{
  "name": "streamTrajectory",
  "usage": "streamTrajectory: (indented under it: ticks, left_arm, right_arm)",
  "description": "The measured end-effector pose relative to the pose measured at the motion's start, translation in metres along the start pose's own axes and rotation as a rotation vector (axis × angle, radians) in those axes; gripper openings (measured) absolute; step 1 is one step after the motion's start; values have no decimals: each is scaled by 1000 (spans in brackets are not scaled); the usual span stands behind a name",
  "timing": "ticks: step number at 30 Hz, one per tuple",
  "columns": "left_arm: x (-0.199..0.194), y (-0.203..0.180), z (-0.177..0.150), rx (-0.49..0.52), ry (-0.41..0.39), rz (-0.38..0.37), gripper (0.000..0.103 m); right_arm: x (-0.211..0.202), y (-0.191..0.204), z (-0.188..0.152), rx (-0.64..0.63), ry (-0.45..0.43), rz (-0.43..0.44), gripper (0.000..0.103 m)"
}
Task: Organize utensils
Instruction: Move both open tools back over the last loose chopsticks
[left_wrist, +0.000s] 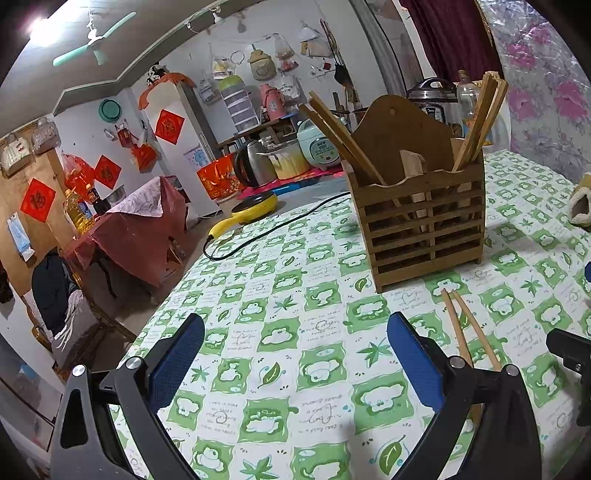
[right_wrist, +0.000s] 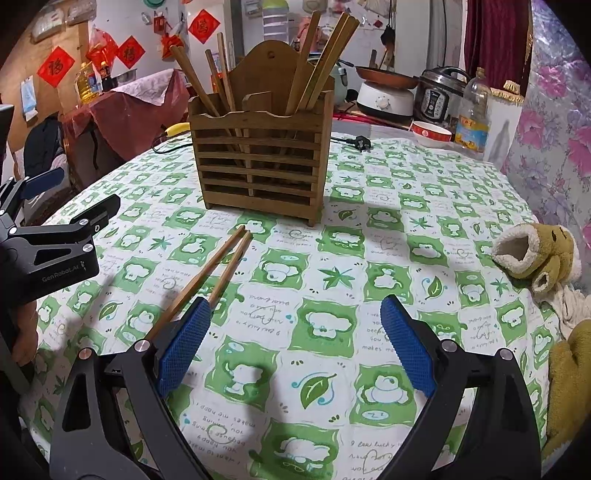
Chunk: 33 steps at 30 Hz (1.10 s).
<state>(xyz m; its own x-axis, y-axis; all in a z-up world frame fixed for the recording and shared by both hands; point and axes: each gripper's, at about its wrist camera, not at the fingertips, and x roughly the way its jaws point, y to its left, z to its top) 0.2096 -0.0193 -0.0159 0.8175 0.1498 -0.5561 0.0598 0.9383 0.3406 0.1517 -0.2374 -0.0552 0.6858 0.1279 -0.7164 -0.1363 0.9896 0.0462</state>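
Observation:
A slatted wooden utensil holder (left_wrist: 421, 218) (right_wrist: 258, 162) stands upright on the green-and-white tablecloth, with several chopsticks standing in its two compartments. A loose pair of chopsticks (left_wrist: 467, 328) (right_wrist: 210, 277) lies flat on the cloth in front of it. My left gripper (left_wrist: 295, 354) is open and empty, with the loose pair just right of its right finger. My right gripper (right_wrist: 295, 343) is open and empty, with the loose pair running under its left finger (right_wrist: 184, 347). The left gripper's body (right_wrist: 55, 243) shows at the left of the right wrist view.
The round table's edge (left_wrist: 166, 295) drops off at the left. A black power cord (left_wrist: 266, 232) and a yellow pan (left_wrist: 255, 208) lie behind. Plush slippers (right_wrist: 535, 254) sit at the right. A bowl (right_wrist: 430, 133), an oil bottle (right_wrist: 472, 114) and cookers stand at the back.

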Motion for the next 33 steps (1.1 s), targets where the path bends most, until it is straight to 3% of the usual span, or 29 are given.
streamTrajectory:
  ticks: [21,33]
  left_arm:
    - [0,4,-7,2,20,4,97]
    - [4,19,-12,-20,54,-4,97]
  right_arm:
    - [-4,12,-12,-51,27,25,90]
    - [-4,30,-21,-150,81,116,93]
